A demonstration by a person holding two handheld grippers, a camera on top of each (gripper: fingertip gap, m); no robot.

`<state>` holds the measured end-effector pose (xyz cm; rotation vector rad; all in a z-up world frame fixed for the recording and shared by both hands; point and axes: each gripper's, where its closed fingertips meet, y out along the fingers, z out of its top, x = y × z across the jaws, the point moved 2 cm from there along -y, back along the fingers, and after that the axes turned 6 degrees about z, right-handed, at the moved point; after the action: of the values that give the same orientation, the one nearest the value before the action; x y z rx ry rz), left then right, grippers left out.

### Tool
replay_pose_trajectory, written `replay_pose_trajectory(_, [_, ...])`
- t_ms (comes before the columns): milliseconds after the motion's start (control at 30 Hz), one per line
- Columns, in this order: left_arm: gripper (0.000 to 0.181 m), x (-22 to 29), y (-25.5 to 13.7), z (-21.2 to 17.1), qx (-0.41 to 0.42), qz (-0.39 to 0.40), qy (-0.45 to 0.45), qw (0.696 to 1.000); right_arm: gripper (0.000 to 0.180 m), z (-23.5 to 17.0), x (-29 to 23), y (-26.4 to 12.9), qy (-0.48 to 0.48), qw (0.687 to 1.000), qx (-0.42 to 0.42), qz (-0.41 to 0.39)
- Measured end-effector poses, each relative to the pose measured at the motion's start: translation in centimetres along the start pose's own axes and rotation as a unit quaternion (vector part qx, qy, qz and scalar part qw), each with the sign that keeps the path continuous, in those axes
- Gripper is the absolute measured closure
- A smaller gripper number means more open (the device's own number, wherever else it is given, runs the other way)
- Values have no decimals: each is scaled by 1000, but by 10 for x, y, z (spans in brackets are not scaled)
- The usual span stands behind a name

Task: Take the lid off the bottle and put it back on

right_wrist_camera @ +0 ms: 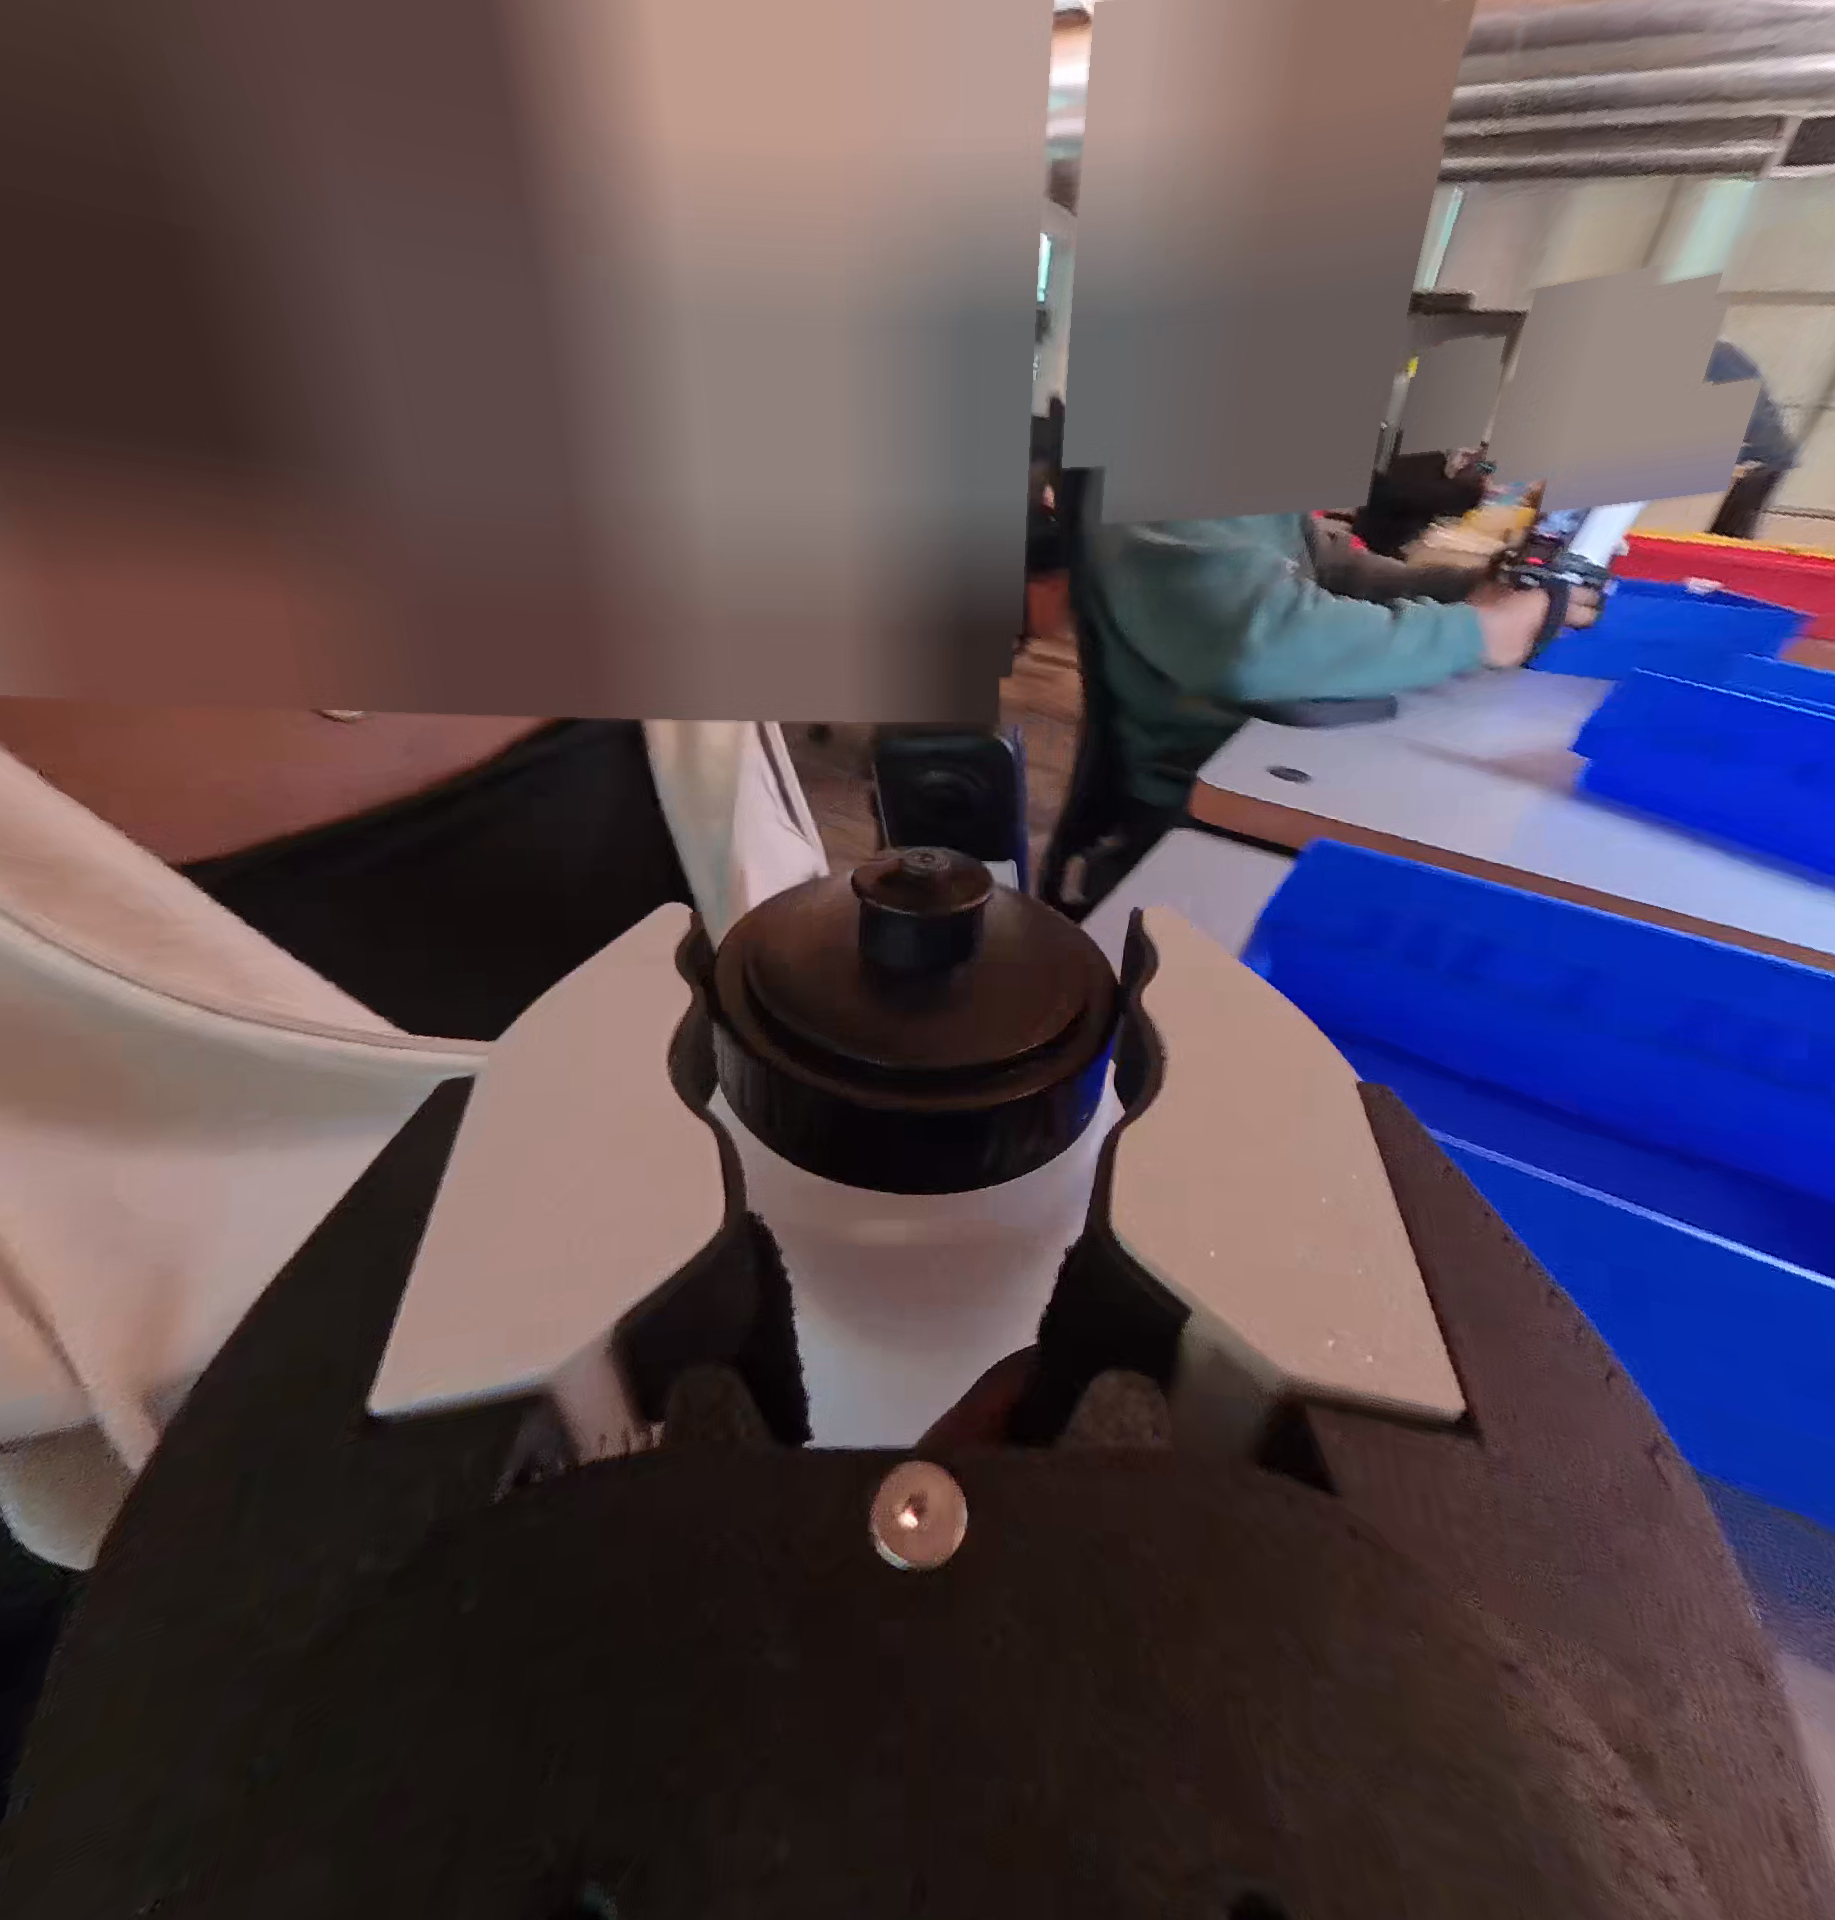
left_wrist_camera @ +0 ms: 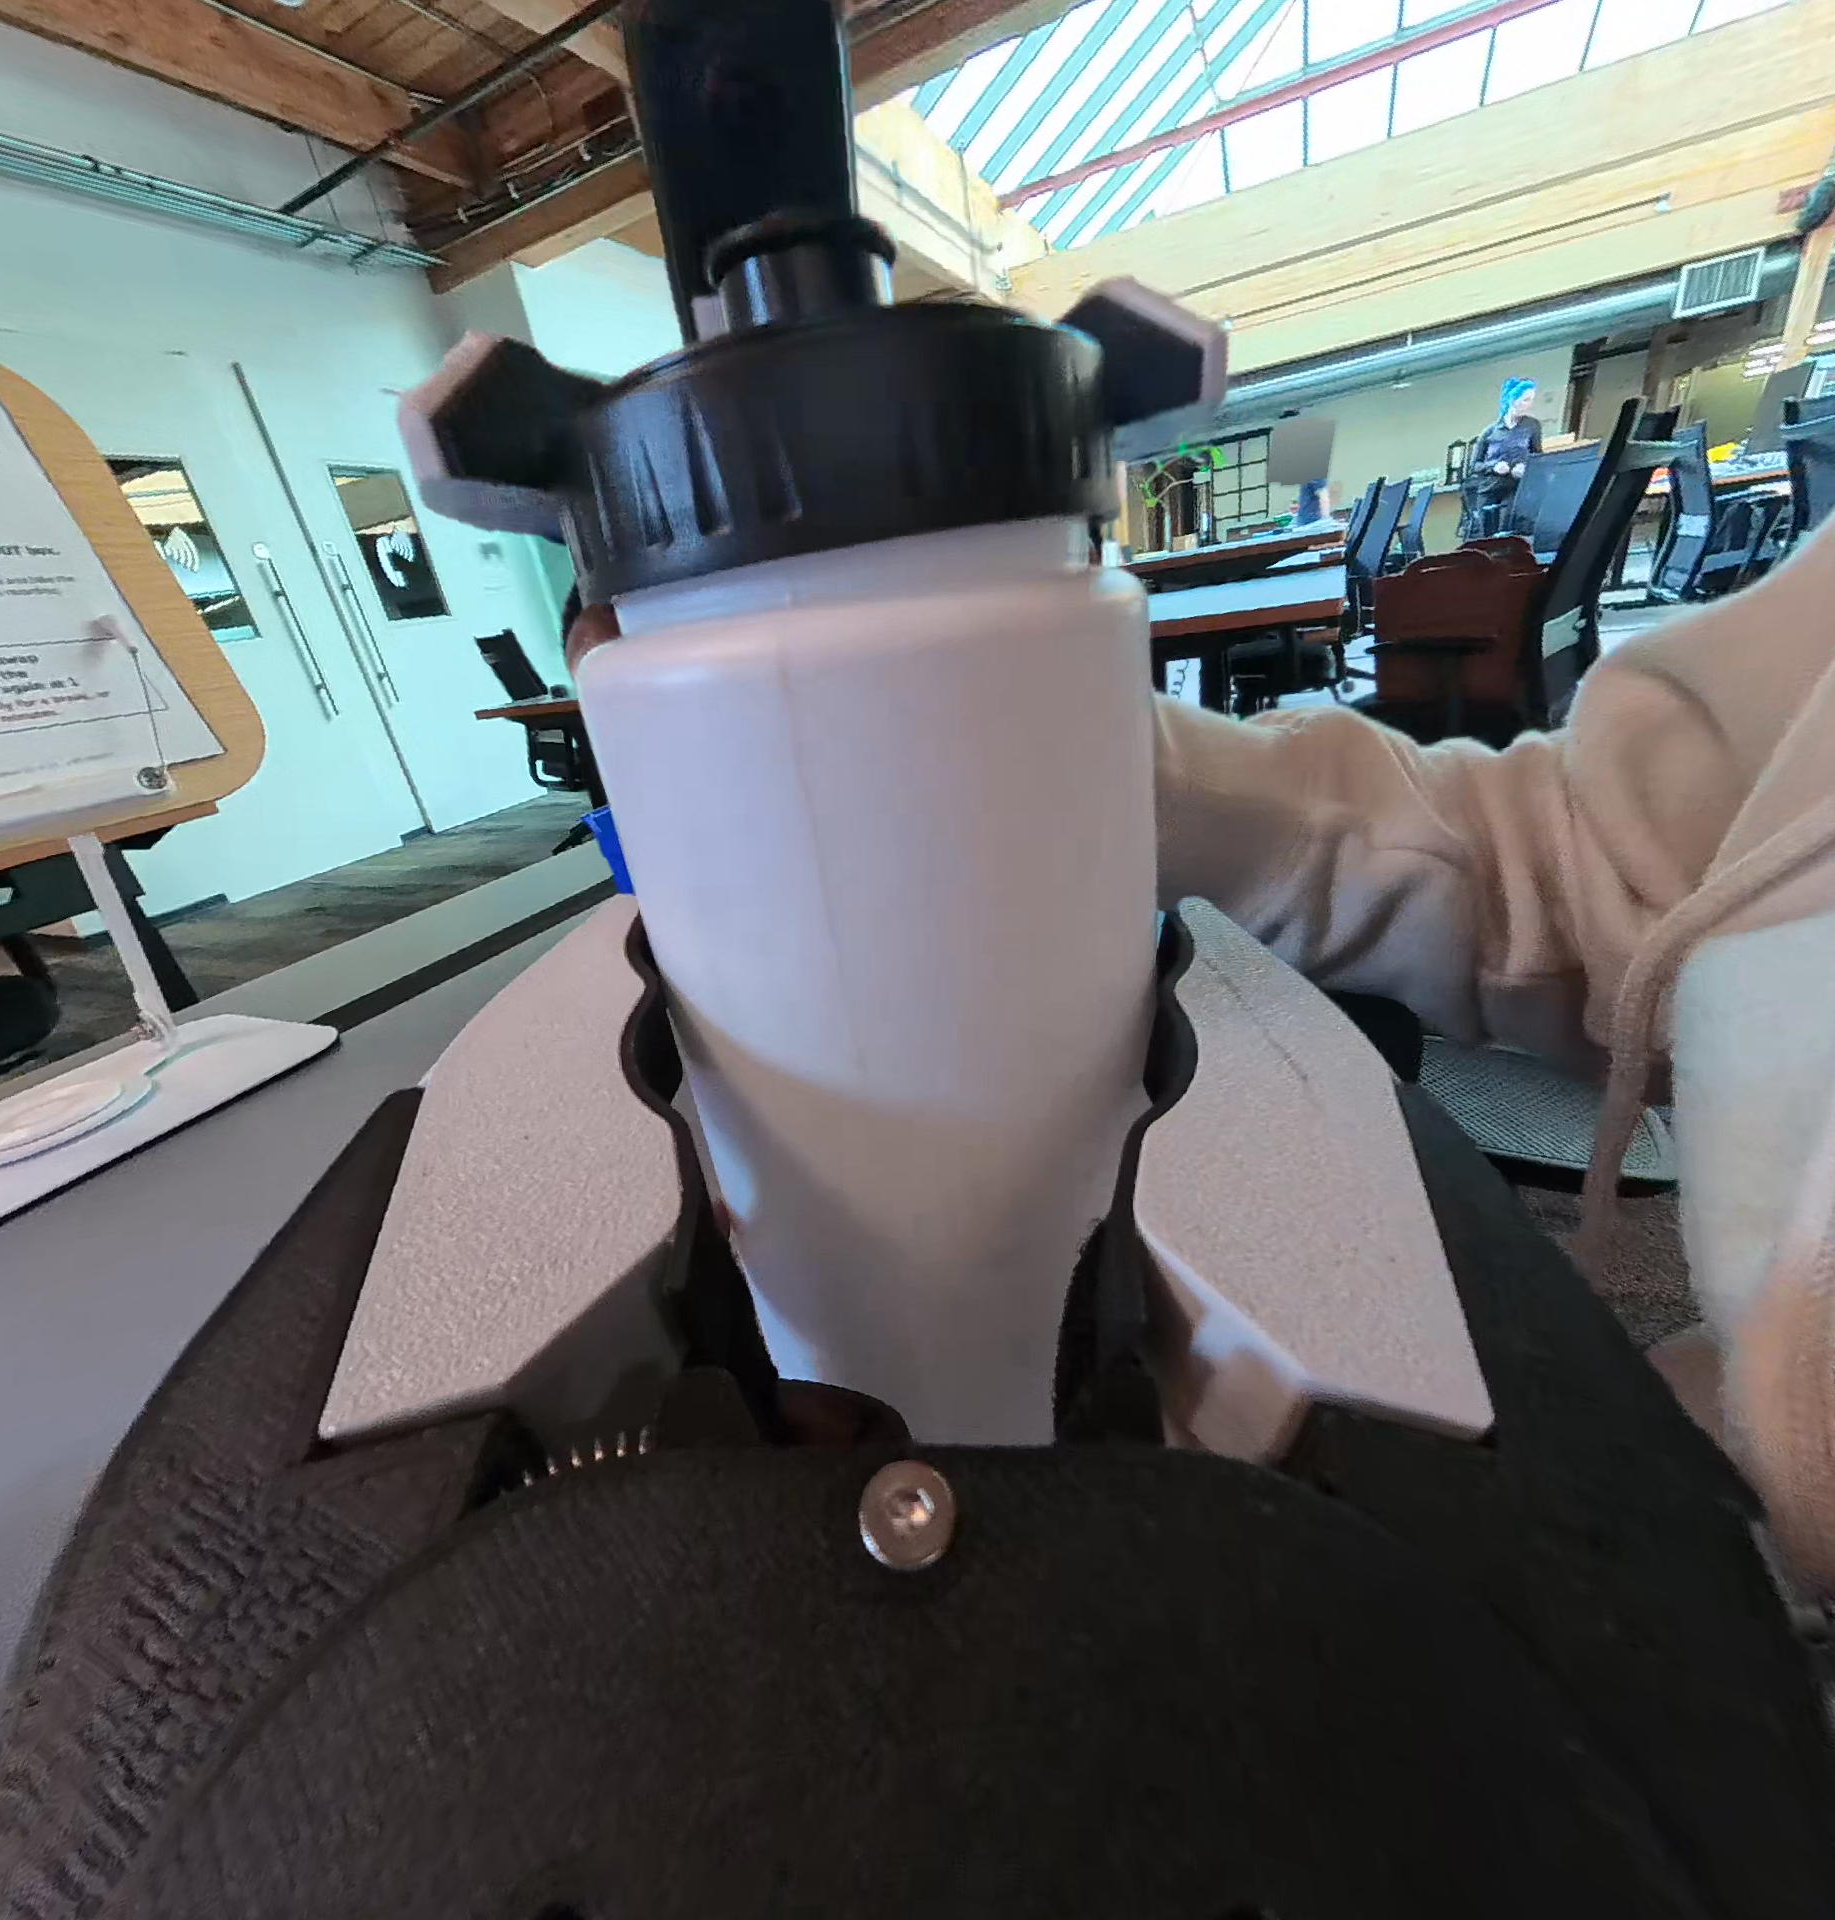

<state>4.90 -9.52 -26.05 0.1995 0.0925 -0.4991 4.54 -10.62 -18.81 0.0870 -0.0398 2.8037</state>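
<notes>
In the left wrist view a white bottle [left_wrist_camera: 871, 883] stands upright between the fingers of my left gripper [left_wrist_camera: 908, 935], which is shut on its lower body. A black lid [left_wrist_camera: 851, 447] with a spout sits on the bottle's neck. My right gripper [left_wrist_camera: 819, 395] comes from the far side, with one fingertip on each side of the lid. In the right wrist view the lid [right_wrist_camera: 913, 1049] sits between the pads of my right gripper [right_wrist_camera: 911, 920], which is shut on it, with the white bottle [right_wrist_camera: 913, 1247] below.
A sign on a white stand [left_wrist_camera: 61, 623] is on the grey table [left_wrist_camera: 113, 1299] at left. A person's cream sleeve [left_wrist_camera: 1515, 883] is at right. Blue bins [right_wrist_camera: 1619, 1039] lie to the right, and another person [right_wrist_camera: 1256, 623] works at a far table. One gripper's finger ends stand about 8 cm off the other's.
</notes>
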Motion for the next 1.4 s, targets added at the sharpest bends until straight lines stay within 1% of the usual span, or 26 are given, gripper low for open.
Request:
replay_pose_trajectory(67, [91,-4,0,-1,-3,10,-5,1000,104,1,5,-3,27,999,28,-5])
replay_pose_trajectory(100, [91,-6,0,-1,-3,20,-1,1000,98,1,10,-4,43,998,39,-36])
replay_pose_trajectory(133, [91,-8,0,-1,-3,28,4,1000,86,2,16,-7,50,994,49,-88])
replay_pose_trajectory(200, [91,-9,-1,-1,-3,36,6,999,77,1,20,-15,38,979,50,-193])
replay_pose_trajectory(333, [91,-11,0,-1,-5,48,8,999,79,0,9,-10,19,936,6,-353])
replay_pose_trajectory(433, [91,-11,0,-1,-5,50,11,999,99,2,6,-4,-11,900,-33,-434])
replay_pose_trajectory(467, [91,-11,-1,-1,-5,50,9,999,106,1,7,-4,-18,895,-48,-443])
replay_pose_trajectory(500, [91,-11,-1,-1,-4,48,7,999,113,1,8,-3,-16,899,-57,-435])
replay_pose_trajectory(567, [91,-11,-1,-1,-4,42,4,999,113,2,9,-3,9,923,-55,-381])
replay_pose_trajectory(667, [91,-8,-1,-1,-3,26,3,1000,113,2,6,-5,8,967,-47,-252])
replay_pose_trajectory(733, [91,-2,-1,0,2,6,10,1000,112,3,0,-5,-9,988,-38,-147])
replay_pose_trajectory(800, [91,4,0,1,7,-10,20,1000,112,4,-10,-4,-48,998,-15,-40])
replay_pose_trajectory(833, [91,3,1,1,5,-9,16,1000,112,4,-10,-5,-47,999,-3,-11])
replay_pose_trajectory(867, [92,0,1,0,3,-4,5,1000,112,3,-6,-6,-35,999,4,-1])
replay_pose_trajectory(900, [92,-3,0,0,1,2,-6,1000,112,3,-1,-6,-28,1000,8,-6])
replay_pose_trajectory(967, [92,-9,-2,-1,1,19,-11,1000,112,4,8,-7,-21,998,19,-55])
replay_pose_trajectory(1033, [91,-10,-2,-1,-3,32,0,999,91,9,18,-14,-7,986,35,-160])
replay_pose_trajectory(1100, [91,-13,-1,-2,-4,46,1,999,87,9,21,-19,39,964,39,-262])
replay_pose_trajectory(1133, [91,-15,-1,-2,-5,55,2,998,87,8,20,-21,68,948,44,-307])
replay_pose_trajectory(1167, [91,-16,-1,-2,-7,62,4,998,87,7,16,-17,85,937,48,-334])
replay_pose_trajectory(1200, [91,-17,-1,-2,-7,66,6,998,88,6,12,-13,88,927,47,-361])
replay_pose_trajectory(1267, [91,-16,-1,-2,-7,68,9,998,88,0,9,-6,66,908,13,-413])
replay_pose_trajectory(1300, [91,-16,-1,-2,-7,68,10,998,94,-3,10,-4,51,902,-10,-429])
replay_pose_trajectory(1333, [91,-16,-1,-2,-7,68,8,998,104,-5,13,-5,34,894,-33,-446])
replay_pose_trajectory(1367, [91,-16,-2,-2,-6,64,4,998,107,-6,15,-6,15,893,-50,-448])
replay_pose_trajectory(1400, [92,-16,-3,-2,-4,57,1,998,107,-6,15,-5,18,903,-53,-425])
